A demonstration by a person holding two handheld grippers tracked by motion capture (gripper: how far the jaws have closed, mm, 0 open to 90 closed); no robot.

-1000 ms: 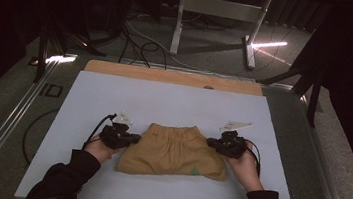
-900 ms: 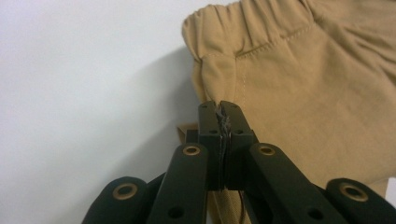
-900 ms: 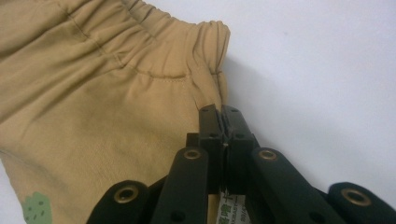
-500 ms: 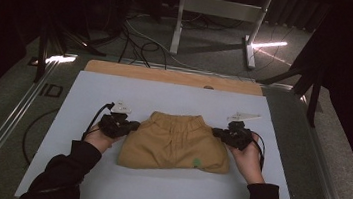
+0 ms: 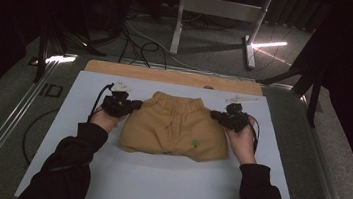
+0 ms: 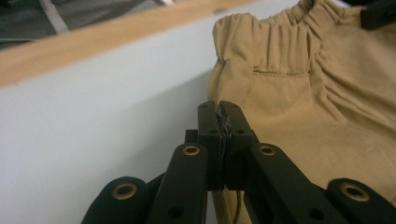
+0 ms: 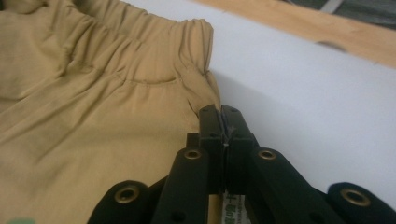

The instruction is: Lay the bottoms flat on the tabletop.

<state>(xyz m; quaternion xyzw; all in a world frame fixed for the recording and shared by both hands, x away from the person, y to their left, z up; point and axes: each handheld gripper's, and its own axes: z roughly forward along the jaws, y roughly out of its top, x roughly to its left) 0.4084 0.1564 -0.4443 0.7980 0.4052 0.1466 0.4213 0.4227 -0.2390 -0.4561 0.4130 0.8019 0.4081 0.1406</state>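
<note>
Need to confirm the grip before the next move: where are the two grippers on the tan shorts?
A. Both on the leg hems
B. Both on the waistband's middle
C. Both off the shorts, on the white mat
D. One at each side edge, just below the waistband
D: the left gripper and right gripper sit shut at opposite side edges of the tan shorts, just below the elastic waistband.

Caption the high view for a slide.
Two hand-held claws, left and right, pinch opposite sides of tan shorts on a white mat.
</note>
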